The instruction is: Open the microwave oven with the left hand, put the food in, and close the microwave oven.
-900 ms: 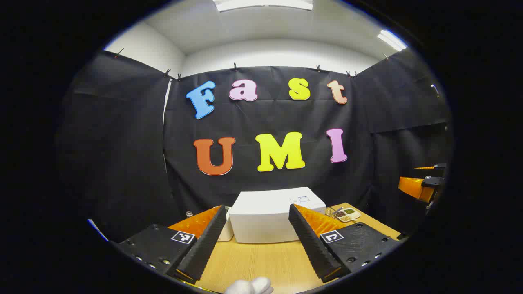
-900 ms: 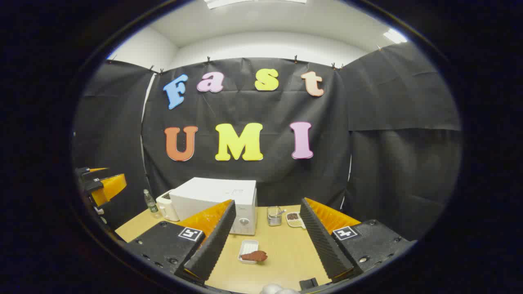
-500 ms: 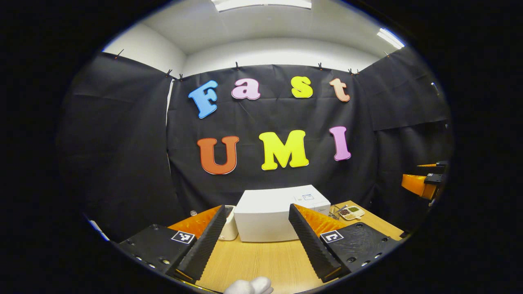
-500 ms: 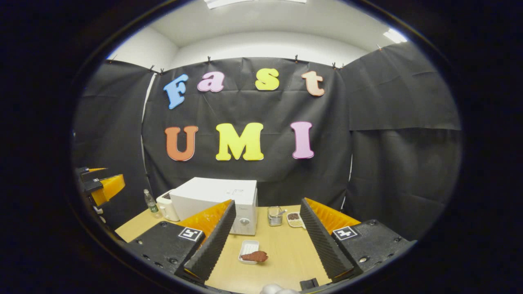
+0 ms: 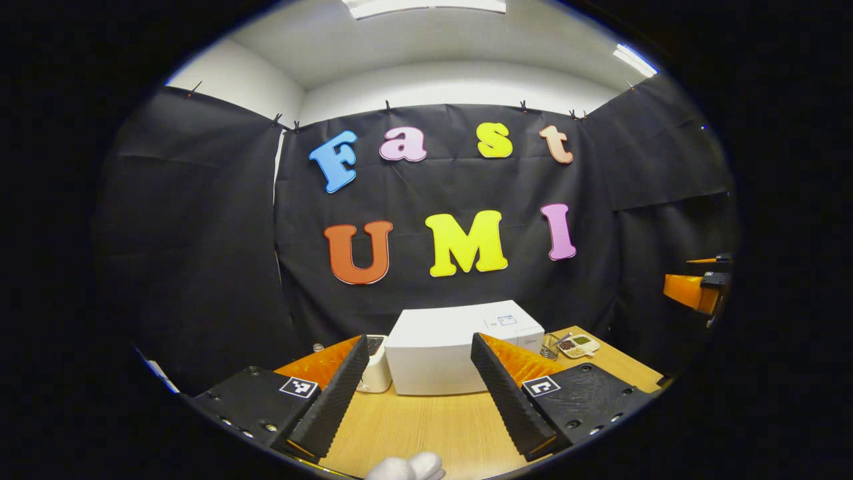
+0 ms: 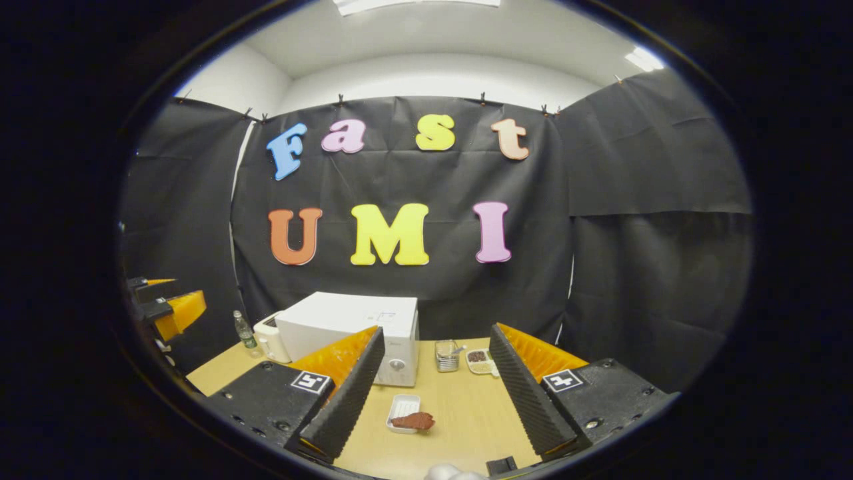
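Note:
A white microwave oven (image 5: 440, 350) (image 6: 350, 330) stands shut at the back of the wooden table (image 5: 433, 427). In the right gripper view a brown piece of food (image 6: 413, 421) lies on a small white tray (image 6: 402, 409) in front of it. My left gripper (image 5: 416, 393) hangs open above the table, well short of the microwave, with nothing between its fingers. My right gripper (image 6: 433, 393) is open too, high above the tray and food. Each gripper also shows at the edge of the other's view, the right gripper (image 5: 693, 290) and the left gripper (image 6: 166, 310).
A white toaster (image 6: 270, 337) and a small water bottle (image 6: 241, 329) stand left of the microwave. A metal cup with a utensil (image 6: 447, 355) and a divided dish of beans (image 6: 481, 361) sit to its right. A white-gloved hand (image 5: 406, 467) shows at the bottom.
The left gripper view has swung slightly left and up, so the microwave sits a little more to the right. The right gripper view has barely shifted. Both grippers stay open.

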